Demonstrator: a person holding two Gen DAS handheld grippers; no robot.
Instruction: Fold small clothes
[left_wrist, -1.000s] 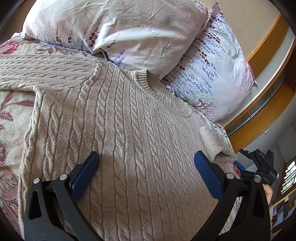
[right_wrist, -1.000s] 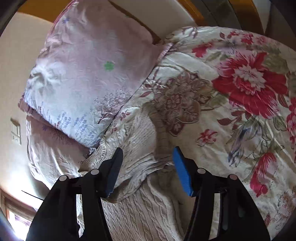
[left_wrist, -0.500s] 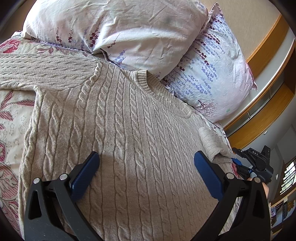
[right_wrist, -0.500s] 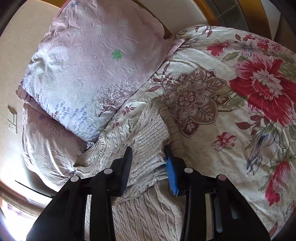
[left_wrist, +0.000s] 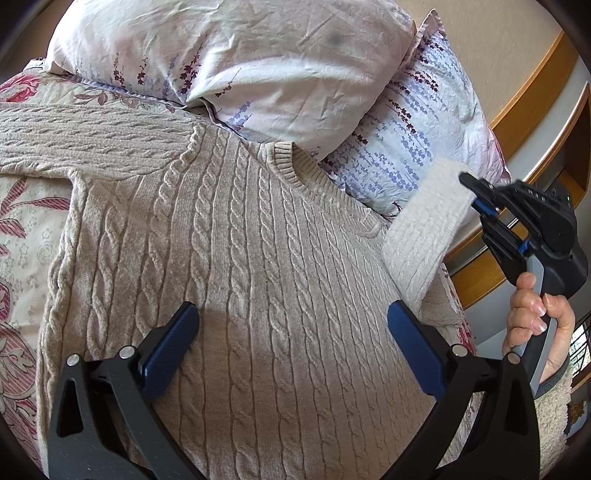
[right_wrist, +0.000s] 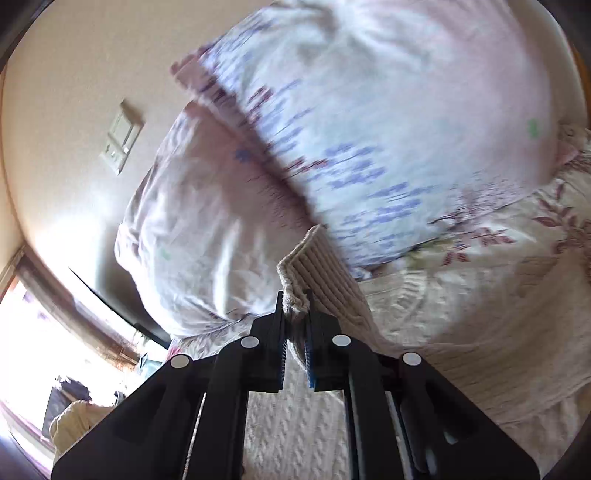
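Observation:
A beige cable-knit sweater (left_wrist: 251, 266) lies flat on the bed, neck toward the pillows, one sleeve (left_wrist: 85, 140) stretched out to the left. My left gripper (left_wrist: 291, 332) is open and hovers just above the sweater's chest. My right gripper (right_wrist: 294, 314) is shut on the ribbed cuff of the other sleeve (right_wrist: 317, 273) and holds it lifted off the bed. In the left wrist view the right gripper (left_wrist: 476, 195) shows at the right, with the raised sleeve (left_wrist: 424, 236) hanging from it.
Two floral pillows (left_wrist: 258, 62) (left_wrist: 413, 140) lie against the headboard just beyond the sweater's neck. A floral bedspread (left_wrist: 26, 229) covers the bed. A wooden ledge (left_wrist: 532, 92) runs along the wall at the right. A wall switch (right_wrist: 122, 136) sits on the beige wall.
My right gripper closed on the sleeve cuff and lifted it up off the bed. My left gripper stayed open and still above the sweater.

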